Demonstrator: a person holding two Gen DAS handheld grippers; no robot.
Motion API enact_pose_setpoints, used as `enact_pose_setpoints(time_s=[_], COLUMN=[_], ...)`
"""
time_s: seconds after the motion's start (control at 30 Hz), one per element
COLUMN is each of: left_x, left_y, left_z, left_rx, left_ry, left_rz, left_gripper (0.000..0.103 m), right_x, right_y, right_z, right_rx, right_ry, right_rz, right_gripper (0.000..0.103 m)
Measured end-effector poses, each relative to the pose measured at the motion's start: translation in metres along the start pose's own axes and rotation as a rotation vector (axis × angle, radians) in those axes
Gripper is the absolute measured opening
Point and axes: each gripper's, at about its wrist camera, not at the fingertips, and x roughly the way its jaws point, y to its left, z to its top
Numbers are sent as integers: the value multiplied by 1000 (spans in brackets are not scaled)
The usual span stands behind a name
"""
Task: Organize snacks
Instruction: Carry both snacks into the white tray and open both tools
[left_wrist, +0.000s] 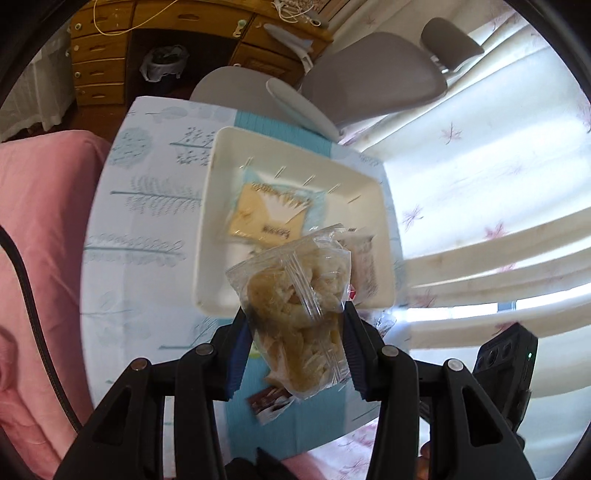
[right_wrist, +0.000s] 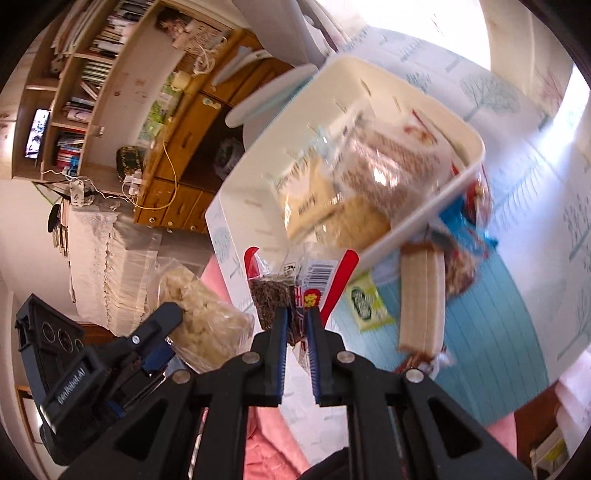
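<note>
The white bin (left_wrist: 221, 206) sat on the leaf-printed tabletop (left_wrist: 147, 221), and everything was placed around it. Inside it lay a yellow snack packet (left_wrist: 266, 218) and a pale wrapped bar (left_wrist: 364, 266) against one wall. Just in front of the bin, lifted clear of the tabletop, the left gripper (left_wrist: 295, 332) was clamped on a clear bag of pale crunchy snacks (left_wrist: 295, 295), its pads pressing both sides of the bag. Beside it the right gripper (right_wrist: 297, 332) had its fingers drawn almost together, pinching a red-edged packet of dark seeds (right_wrist: 291, 288) with a barcode. On the blue runner (right_wrist: 480, 332) near the bin's front wall lay a wafer pack (right_wrist: 421, 299), a small green-and-white sachet (right_wrist: 365, 302) and a blue-wrapped snack (right_wrist: 465, 221). Beyond the bin stood a grey chair (left_wrist: 369, 85) and a wooden chest of drawers (left_wrist: 103, 62).
</note>
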Motion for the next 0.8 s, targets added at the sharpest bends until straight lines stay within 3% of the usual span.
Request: enact_pose_setpoints(time_s=[0.13, 0.37, 0.53, 0.6, 0.67, 0.77, 0.8], left_x=[13, 41, 57, 58, 56, 48, 45], left_y=[-1, 3, 0, 0, -1, -4, -5], left_z=[8, 19, 23, 23, 22, 20, 19], left_rx=[-9, -13, 13, 8, 12, 30, 32], left_ry=[-26, -24, -25, -29, -36, -62, -64], left_rz=[-24, 5, 30, 31, 24, 38, 41], left_gripper=[44, 45, 45, 49, 70, 74, 74], right_x=[-1, 3, 13, 13, 11, 10, 9], right_y=[1, 2, 1, 3, 6, 6, 6], right_z=[10, 23, 29, 31, 31, 31, 31], right_rx=[-44, -159, -187, -198, -209, -209, -204], right_ry=[-30, -122, -115, -114, -129, -133, -130], right_rz=[-10, -68, -96, -93, -103, -112, -118], right_gripper=[10, 10, 9, 9, 10, 15, 22])
